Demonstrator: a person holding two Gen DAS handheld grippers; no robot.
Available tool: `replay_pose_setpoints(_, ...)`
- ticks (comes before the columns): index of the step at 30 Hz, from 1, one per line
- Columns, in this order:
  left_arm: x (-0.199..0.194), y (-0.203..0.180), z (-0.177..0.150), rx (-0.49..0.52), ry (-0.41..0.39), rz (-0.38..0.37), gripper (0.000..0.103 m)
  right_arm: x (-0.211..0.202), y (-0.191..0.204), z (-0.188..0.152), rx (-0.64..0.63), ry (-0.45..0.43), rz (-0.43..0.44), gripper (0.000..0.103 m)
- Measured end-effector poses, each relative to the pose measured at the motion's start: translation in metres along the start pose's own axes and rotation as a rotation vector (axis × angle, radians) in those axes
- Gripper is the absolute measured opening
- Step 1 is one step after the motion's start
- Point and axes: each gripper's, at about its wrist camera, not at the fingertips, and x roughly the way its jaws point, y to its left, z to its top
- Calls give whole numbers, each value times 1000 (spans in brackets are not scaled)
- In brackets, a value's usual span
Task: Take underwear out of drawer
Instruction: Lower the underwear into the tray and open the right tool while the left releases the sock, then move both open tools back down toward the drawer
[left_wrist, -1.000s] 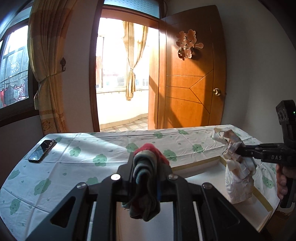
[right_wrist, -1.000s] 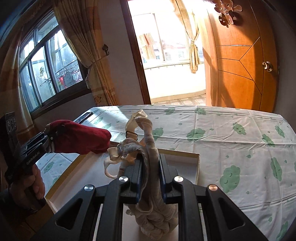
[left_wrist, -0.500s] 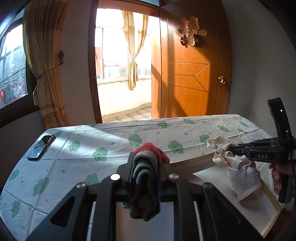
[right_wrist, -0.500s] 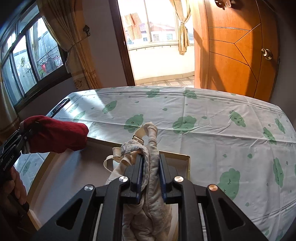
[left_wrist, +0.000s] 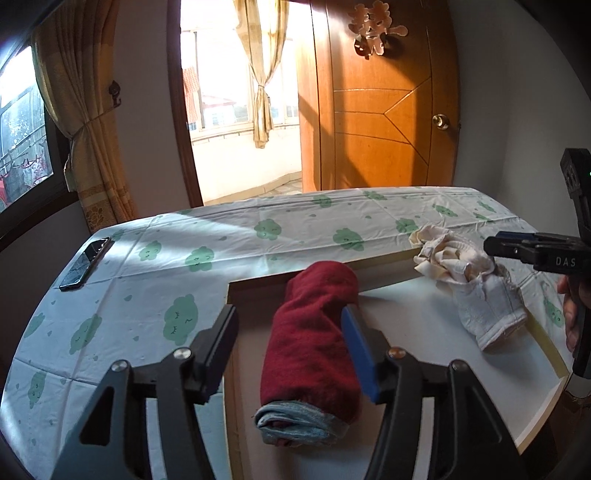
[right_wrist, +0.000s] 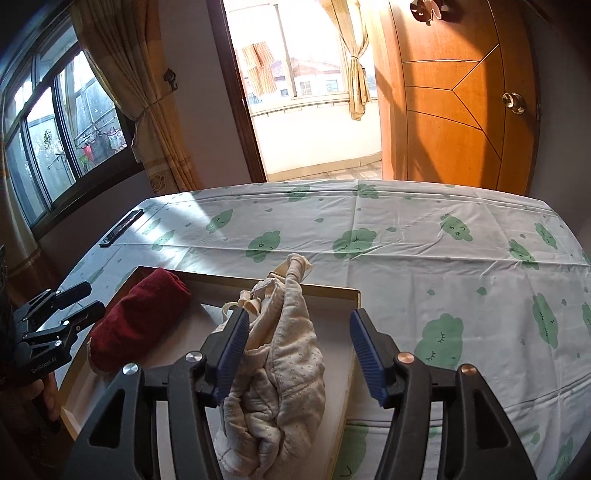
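Observation:
A rolled dark red underwear (left_wrist: 314, 332) with a grey-blue end lies in the open white drawer (left_wrist: 424, 332), between the spread fingers of my left gripper (left_wrist: 291, 343), which is open. It also shows in the right wrist view (right_wrist: 136, 317). A crumpled cream underwear (right_wrist: 280, 354) lies in the drawer (right_wrist: 325, 291) between the spread fingers of my right gripper (right_wrist: 299, 350), which is open. In the left wrist view the cream underwear (left_wrist: 472, 280) lies just below the right gripper's tips (left_wrist: 495, 247).
The drawer stands pulled out from a table covered with a white cloth printed with green clouds (right_wrist: 406, 251). A black phone (left_wrist: 85, 264) lies at the table's far left. Behind are a wooden door (left_wrist: 388, 99), an open doorway and curtained windows.
Both grippers came down into the drawer and opened. The red roll and the cream underwear, held up before, now lie loose on the drawer bottom.

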Motion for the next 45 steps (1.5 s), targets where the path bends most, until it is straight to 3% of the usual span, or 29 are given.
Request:
replay_pose_setpoints(2, -8, 1, 1, -11, -22, -12, 66, -9, 3, -6, -11, -16, -3, 62)
replay_pose_setpoints(9, -33, 9, -7, -57, -50, -34, 66, -45, 14, -34, -45, -65, 17, 62)
replay_pose_setpoints(16, -81, 15, -44, -98, -88, -82, 69, -112, 32, -85, -125, -170, 55, 63)
replay_pose_setpoints(21, -107, 8, -90, -64, -44, -98, 70, -143, 55, -131, -263, -197, 62, 62)
replay_pose_setpoints(26, -120, 0, -134, -57, 33, -112, 70, -156, 89, -180, -477, -208, 60, 62)
replay_pose_setpoints(31, -112, -15, -167, -28, 140, -137, 70, -146, 122, -225, -715, -157, 75, 62)
replay_pose_setpoints(36, -96, -29, -186, -1, 248, -169, 70, -115, 130, -246, -830, -61, 79, 62)
replay_pose_setpoints(40, -88, -34, -193, 11, 300, -187, 70, -88, 136, -263, -945, 17, 49, 62)
replay_pose_setpoints(45, -79, -39, -195, 29, 354, -219, 70, -52, 143, -277, -1095, 78, -55, 62)
